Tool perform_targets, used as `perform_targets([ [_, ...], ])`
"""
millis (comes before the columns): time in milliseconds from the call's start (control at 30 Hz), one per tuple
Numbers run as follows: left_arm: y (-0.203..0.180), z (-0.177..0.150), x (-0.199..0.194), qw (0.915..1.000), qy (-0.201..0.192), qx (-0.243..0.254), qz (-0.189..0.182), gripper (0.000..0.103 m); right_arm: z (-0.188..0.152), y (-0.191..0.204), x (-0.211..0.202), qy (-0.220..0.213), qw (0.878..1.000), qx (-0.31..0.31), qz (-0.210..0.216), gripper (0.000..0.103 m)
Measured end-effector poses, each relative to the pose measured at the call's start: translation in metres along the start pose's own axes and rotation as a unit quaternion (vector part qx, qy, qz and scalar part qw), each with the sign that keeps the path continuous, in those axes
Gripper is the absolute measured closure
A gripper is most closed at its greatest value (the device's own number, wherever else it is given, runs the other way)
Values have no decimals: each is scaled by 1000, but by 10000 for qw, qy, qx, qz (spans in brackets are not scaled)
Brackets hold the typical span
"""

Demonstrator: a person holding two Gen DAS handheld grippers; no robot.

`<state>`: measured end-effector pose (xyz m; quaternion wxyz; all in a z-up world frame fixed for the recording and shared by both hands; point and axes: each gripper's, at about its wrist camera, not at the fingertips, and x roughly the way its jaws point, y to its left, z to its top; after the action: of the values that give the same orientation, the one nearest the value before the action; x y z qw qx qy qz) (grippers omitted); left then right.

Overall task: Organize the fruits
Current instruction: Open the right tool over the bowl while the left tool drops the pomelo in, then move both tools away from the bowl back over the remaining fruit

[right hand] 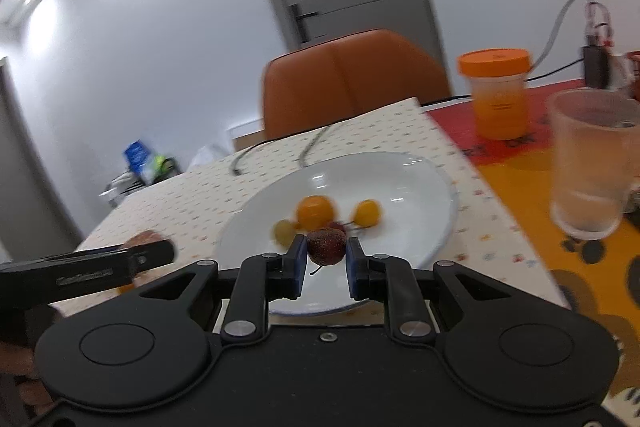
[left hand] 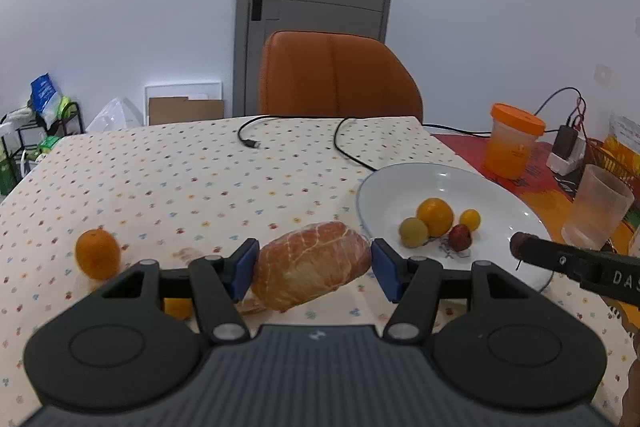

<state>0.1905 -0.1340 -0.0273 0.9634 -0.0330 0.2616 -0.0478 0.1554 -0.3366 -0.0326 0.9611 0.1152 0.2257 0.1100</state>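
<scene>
The right gripper (right hand: 326,269) pinches a small dark red fruit (right hand: 326,246) directly above the near rim of the white plate (right hand: 420,183), so release lies just ahead. The left gripper (left hand: 313,269) grips a peeled pomelo (left hand: 312,263) by its long-axis ends, above the desk (left hand: 160,179) and left of the plate.

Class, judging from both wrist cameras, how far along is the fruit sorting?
Done: four fruits lie on the white plate. In hand: the right gripper holds a small red fruit over the plate; the left gripper grips a peeled pomelo. Left: an orange on the tablecloth.
</scene>
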Motion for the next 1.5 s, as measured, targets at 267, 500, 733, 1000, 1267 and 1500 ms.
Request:
perform_targets([
  [267, -23, 4, 10, 9997, 48, 242, -84, 43, -4, -21, -6, -99, 9997, 211, -114, 68],
  [500, -44, 8, 21, 9987, 79, 475, -194, 43, -8, -29, -10, -67, 9996, 286, -9, 68],
  [733, -59, 16, 31, 9979, 97, 588, -260, 43, -8, -38, -14, -145, 9989, 441, -61, 68],
  [1000, -57, 16, 28, 9972, -5, 665, -333, 36, -9, -36, -13, -140, 9988, 456, -61, 68],
  [1267, -29, 12, 21, 9989, 91, 451, -54, 30, -9, -20, -13, -131, 9993, 346, 41, 65],
  [1500, -8, 9, 8, 9994, 37, 310, 155, 25, -8, -1, -14, -118, 9997, 193, 113, 58],
])
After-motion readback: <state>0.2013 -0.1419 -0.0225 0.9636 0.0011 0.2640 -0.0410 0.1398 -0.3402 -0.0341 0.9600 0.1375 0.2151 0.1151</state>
